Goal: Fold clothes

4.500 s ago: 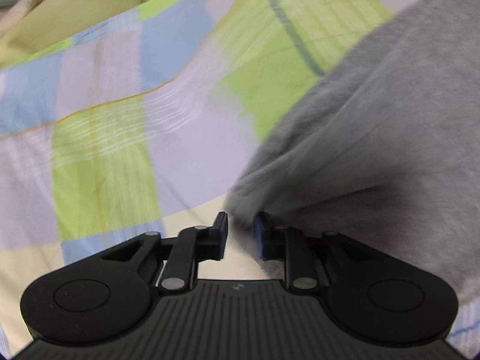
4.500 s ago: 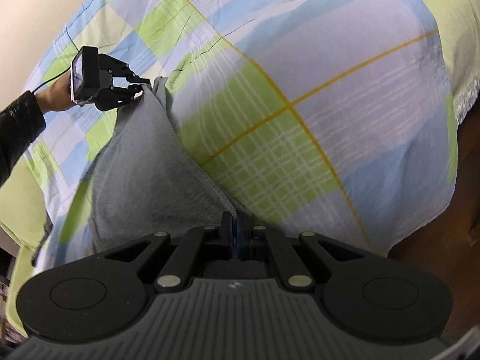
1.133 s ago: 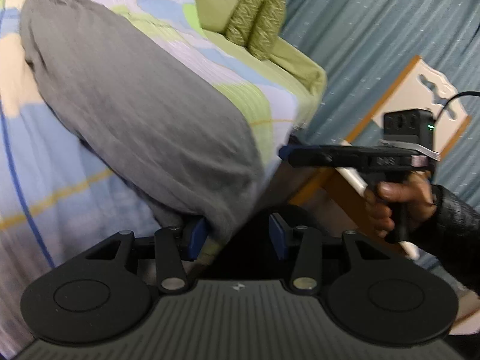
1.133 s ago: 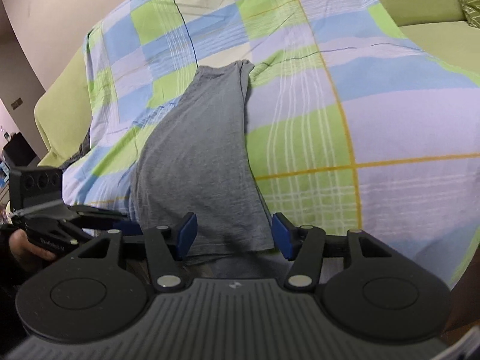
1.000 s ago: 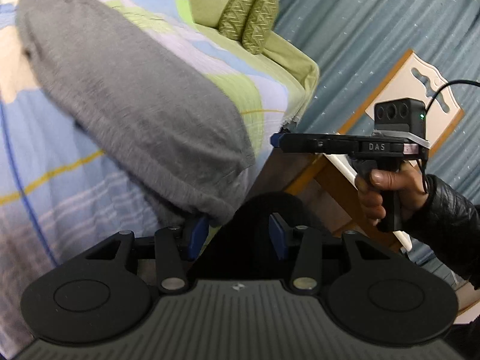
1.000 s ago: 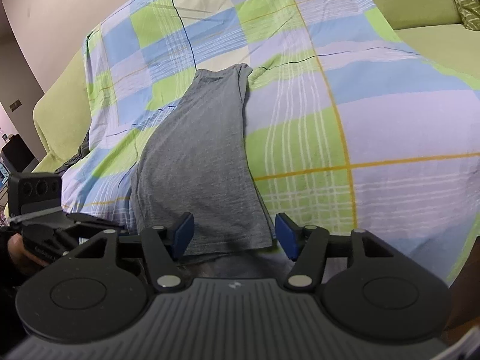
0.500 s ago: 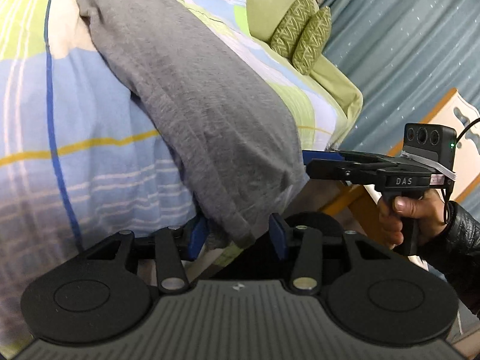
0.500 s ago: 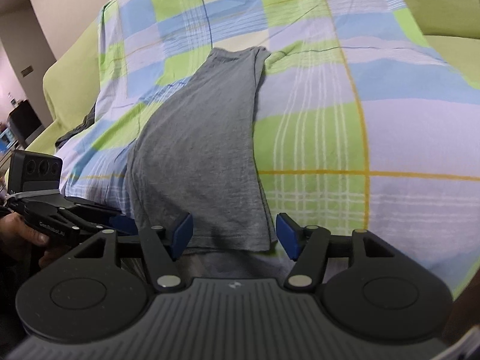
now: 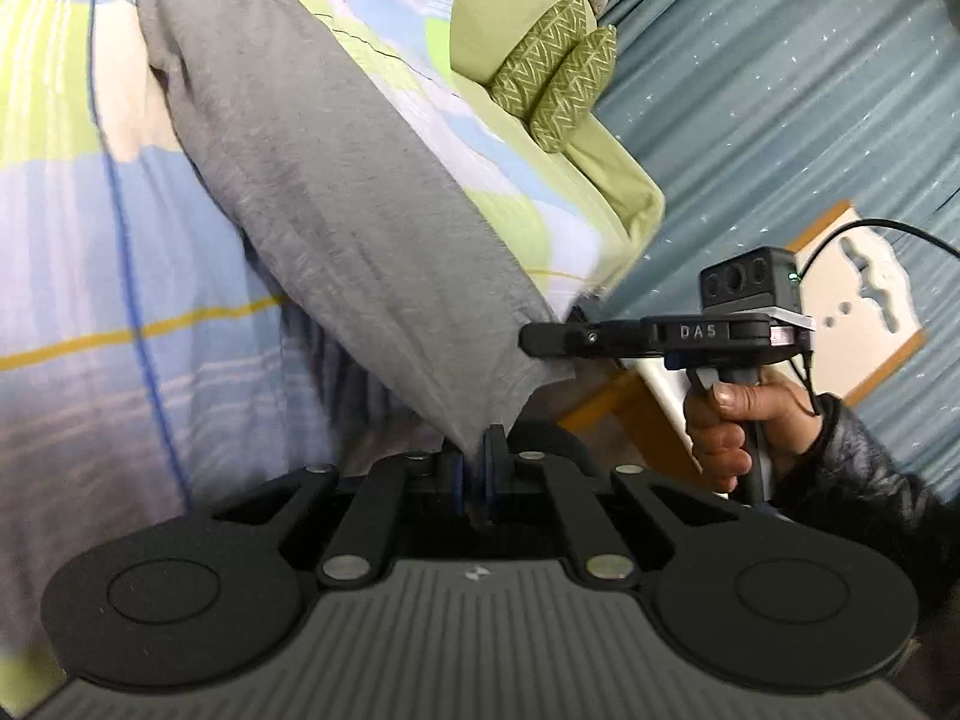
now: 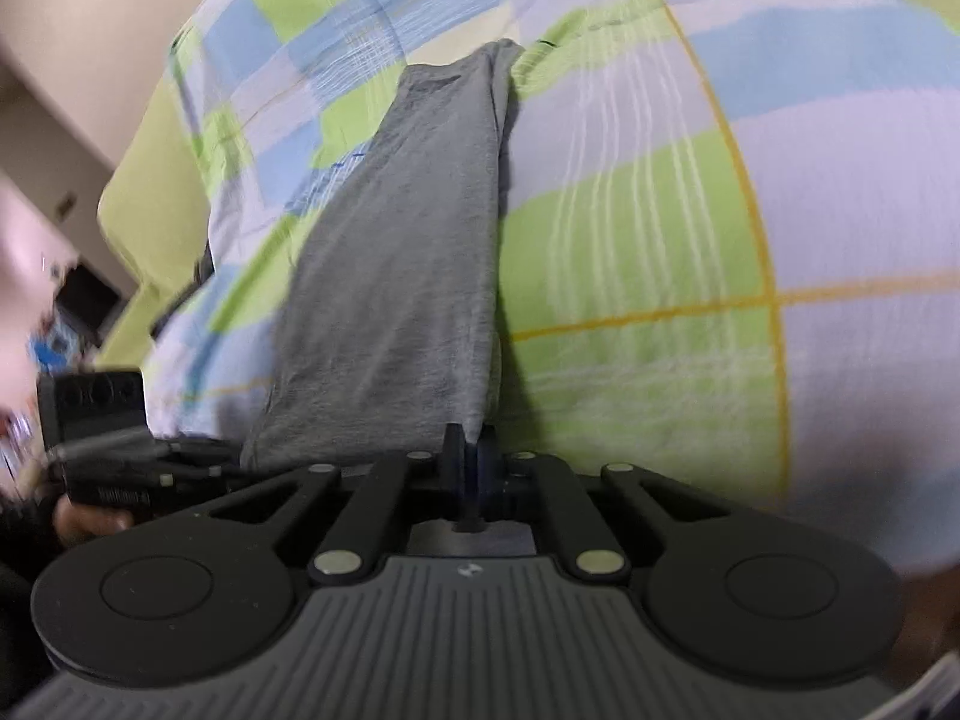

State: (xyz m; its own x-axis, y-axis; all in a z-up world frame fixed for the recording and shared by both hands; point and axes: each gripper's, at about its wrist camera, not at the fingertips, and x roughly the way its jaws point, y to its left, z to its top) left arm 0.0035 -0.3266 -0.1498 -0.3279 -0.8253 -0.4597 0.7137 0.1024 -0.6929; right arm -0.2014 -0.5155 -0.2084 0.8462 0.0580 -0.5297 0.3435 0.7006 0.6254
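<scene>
A long grey garment lies folded into a narrow strip on a bed covered by a checked quilt of blue, green and lilac squares. In the left wrist view the strip runs from 11 o'clock down to the middle of the frame, its near end hanging past the bed's edge. The left gripper has just closed its jaws and is clamped on one corner of that near hem, cloth pinched between the blue pads. At 3 o'clock from it, the right gripper reaches in from the side with its tip at the hem's other corner, its handle in the person's right hand, which wears a dark sleeve.

In the right wrist view the garment stretches away toward 12 o'clock, and the right gripper has just closed too, pressed together on the hem. The left gripper's body shows at 9 o'clock, blurred. Two patterned green cushions sit at the bed's far side, before a blue curtain.
</scene>
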